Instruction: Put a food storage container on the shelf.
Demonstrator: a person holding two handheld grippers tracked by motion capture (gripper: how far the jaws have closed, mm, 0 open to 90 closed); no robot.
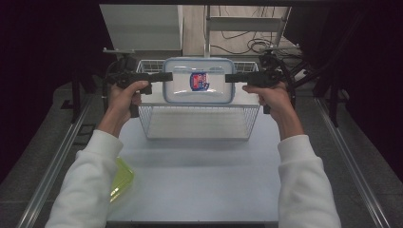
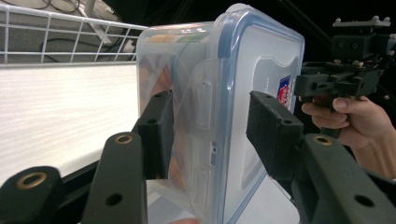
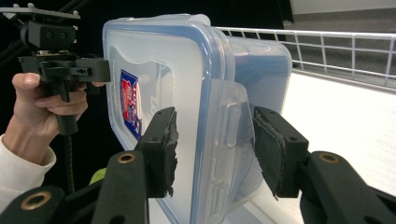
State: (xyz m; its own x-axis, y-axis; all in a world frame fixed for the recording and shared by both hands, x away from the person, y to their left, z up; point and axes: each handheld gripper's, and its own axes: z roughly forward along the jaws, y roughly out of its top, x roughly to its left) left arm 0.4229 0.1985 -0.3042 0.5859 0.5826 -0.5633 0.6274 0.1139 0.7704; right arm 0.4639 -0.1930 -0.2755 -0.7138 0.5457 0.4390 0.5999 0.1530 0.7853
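Both hand-held grippers [image 1: 161, 76] [image 1: 234, 78] apparently clasp container [image 1: 198, 80].

White long sleeves [image 1: 90, 175] on both arms. Left gripper [image 1: 167, 76] and right gripper [image 1: 229, 78] are matte black, jaws with brass-ringed screw holes. Black ribbed cables [image 1: 289, 78] trail behind.

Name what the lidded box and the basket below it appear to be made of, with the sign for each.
Box: likely clear plastic, glossy; contents show through its wall and blue-edged lid. Basket: probably white-coated metal wire; thin rods form an open grid.
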